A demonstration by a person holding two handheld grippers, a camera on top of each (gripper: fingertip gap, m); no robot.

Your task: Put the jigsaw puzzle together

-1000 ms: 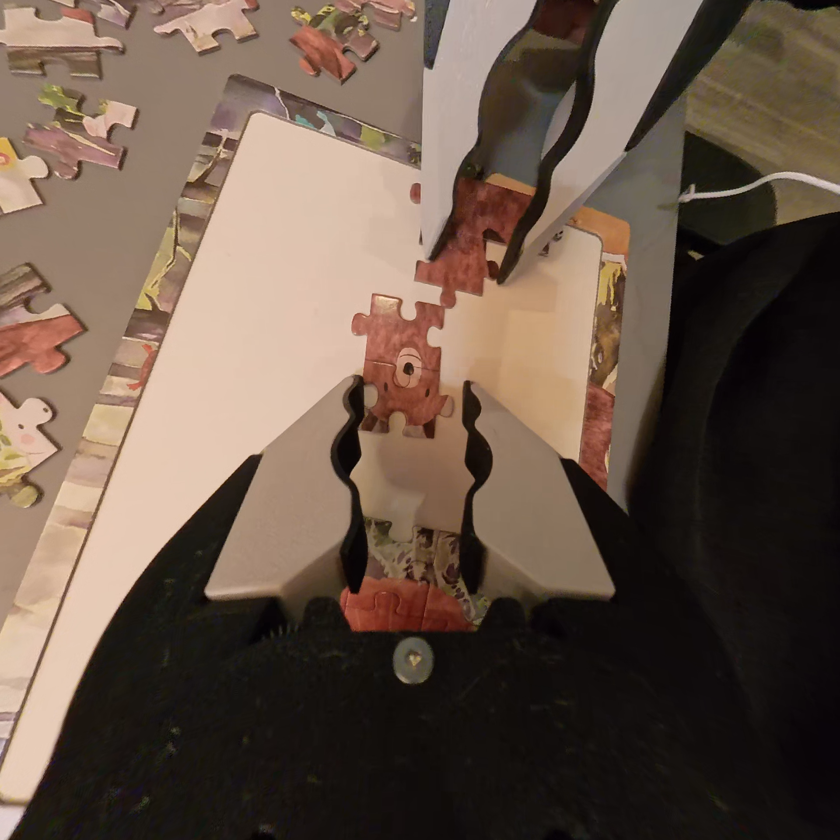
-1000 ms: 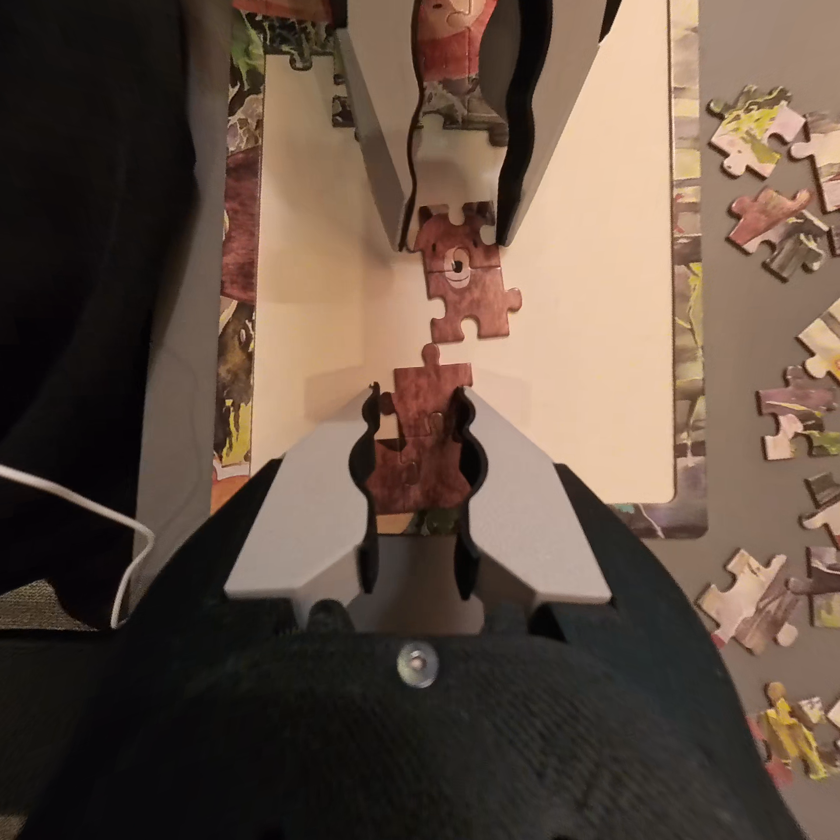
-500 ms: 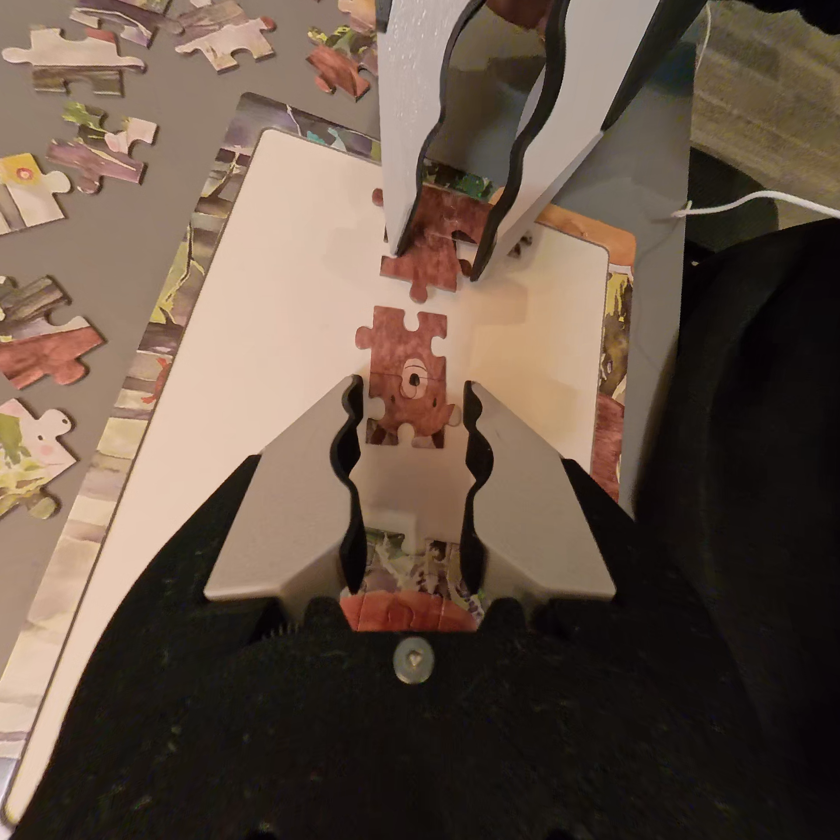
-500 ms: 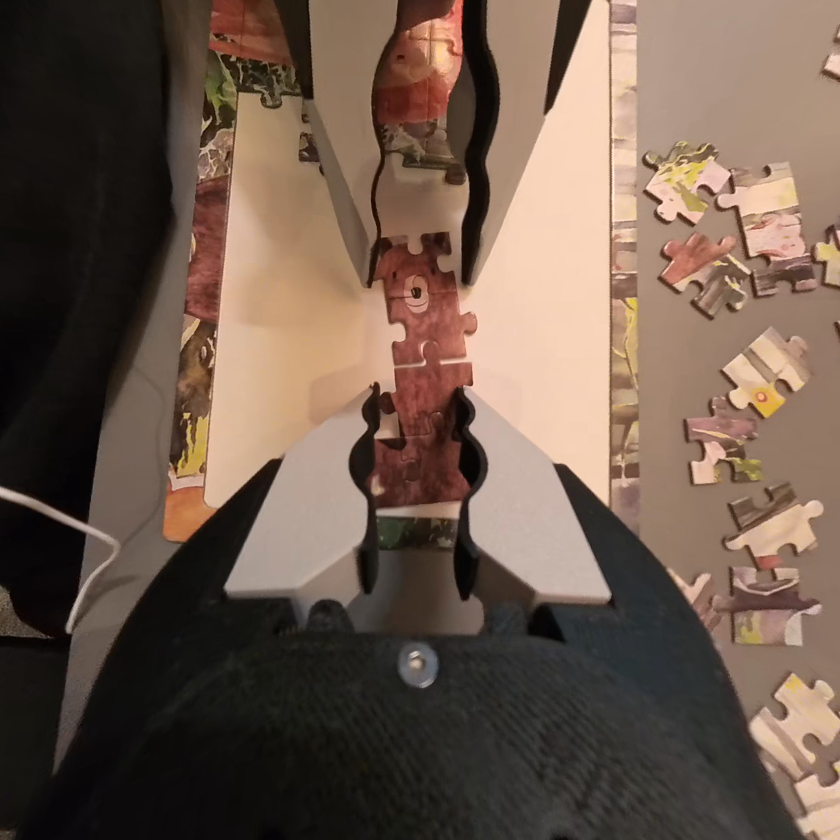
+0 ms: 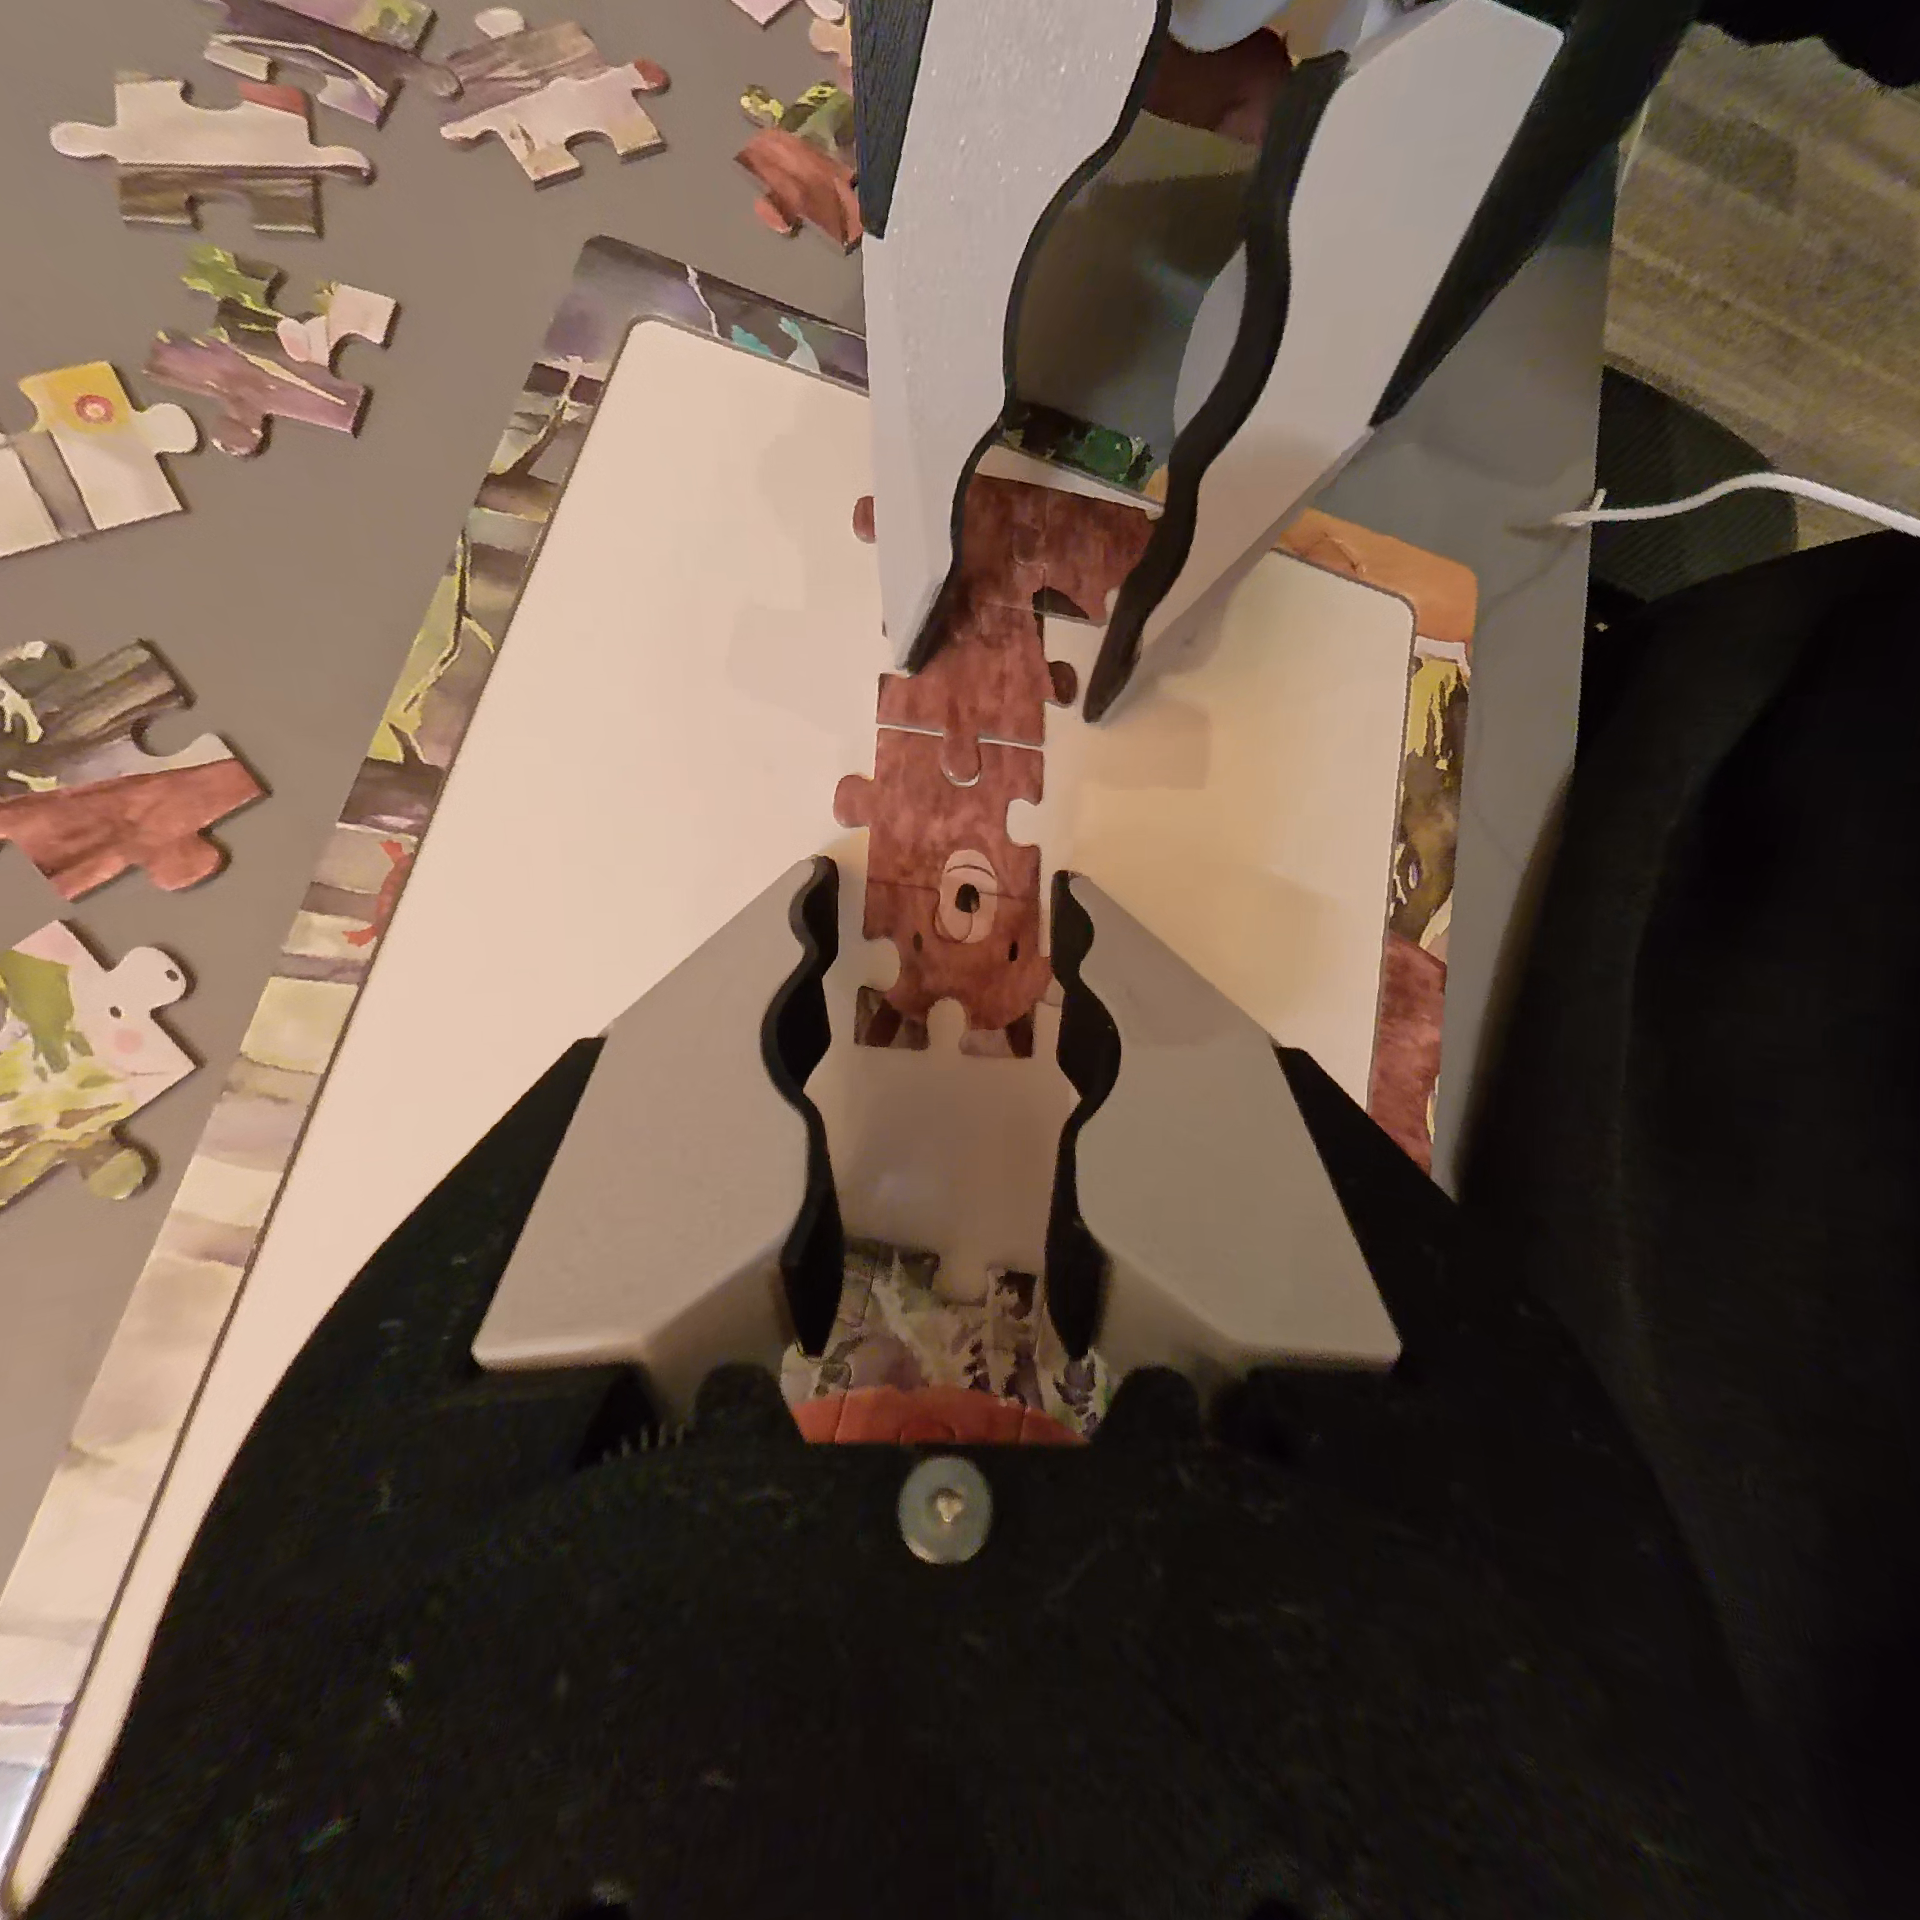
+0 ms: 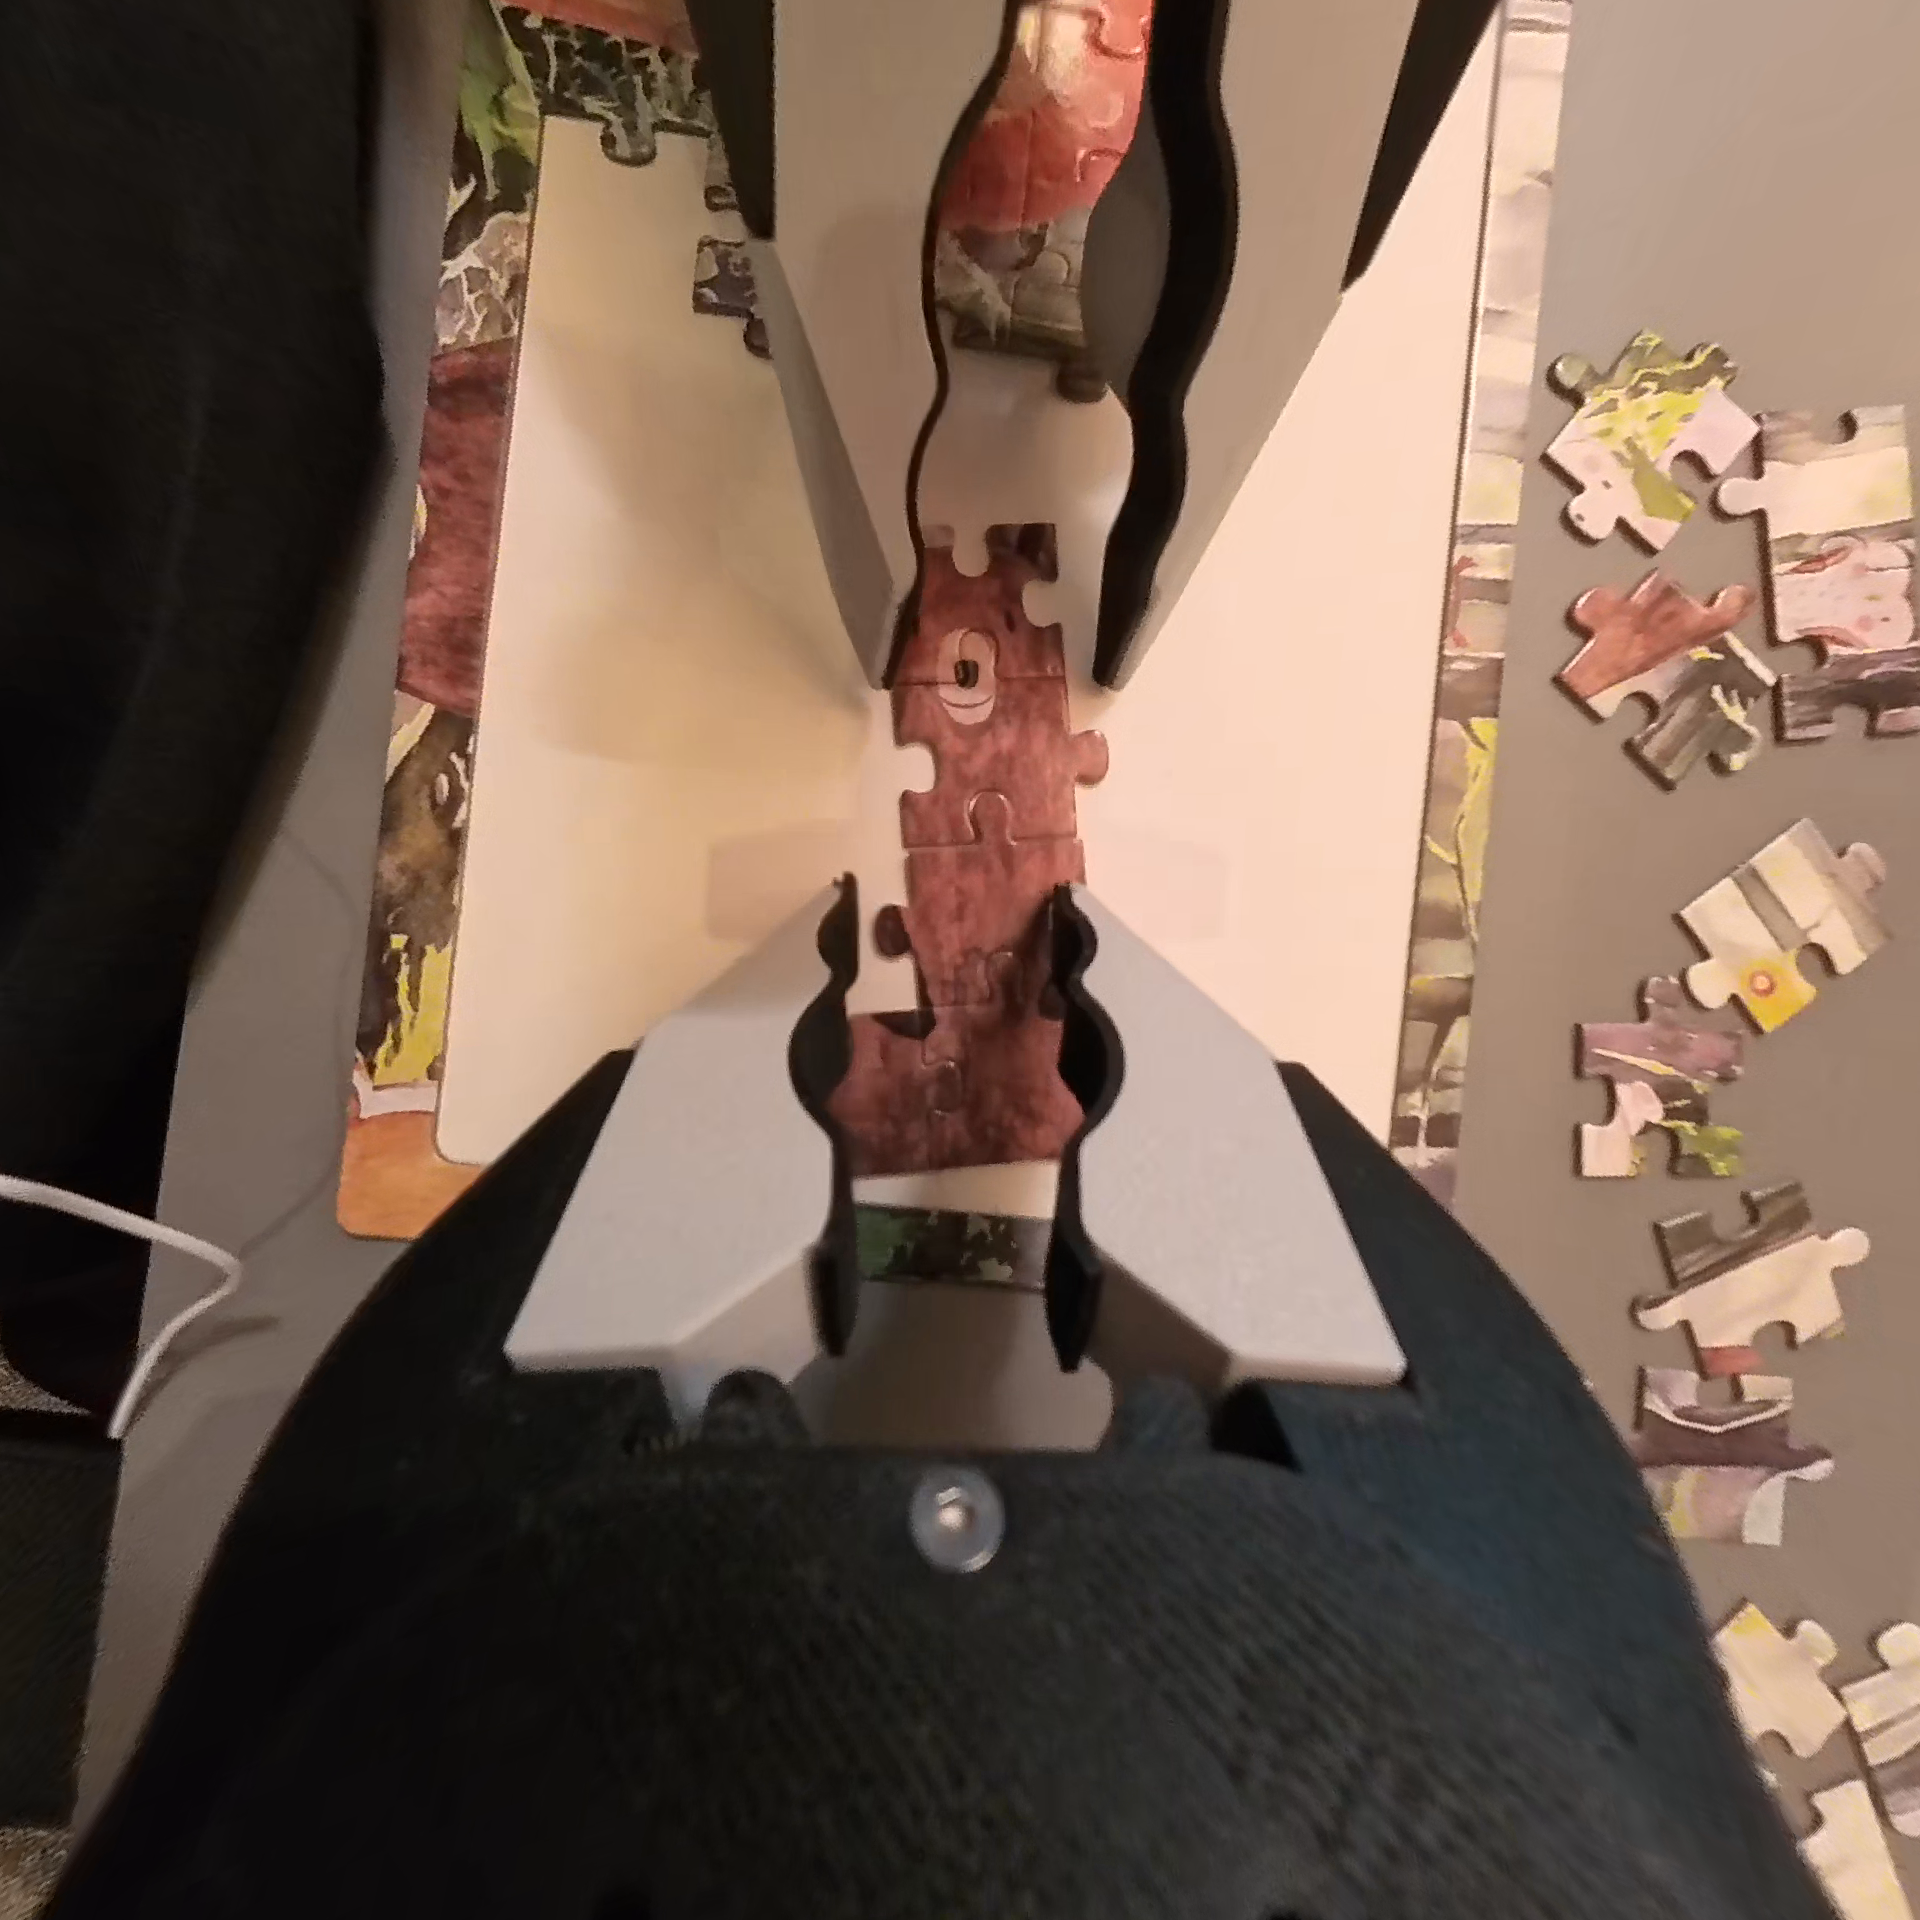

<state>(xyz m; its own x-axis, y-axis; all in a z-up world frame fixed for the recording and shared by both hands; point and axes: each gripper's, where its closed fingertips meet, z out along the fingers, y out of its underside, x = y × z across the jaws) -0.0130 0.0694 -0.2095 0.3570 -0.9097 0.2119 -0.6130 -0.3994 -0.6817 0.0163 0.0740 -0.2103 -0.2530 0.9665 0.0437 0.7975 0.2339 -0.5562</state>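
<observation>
On the puzzle tray, the eye-marked brown cluster meets the plain brown cluster at a tab; pressing both flat and straight inward should seat the joint. The left gripper straddles the eye cluster's near end, the right gripper the plain cluster; both are part-open, flanking rather than pinching.

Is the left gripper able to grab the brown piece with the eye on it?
Probably yes. The left gripper is open, the eye piece lies flat between its fingertips, and nothing blocks it.
</observation>
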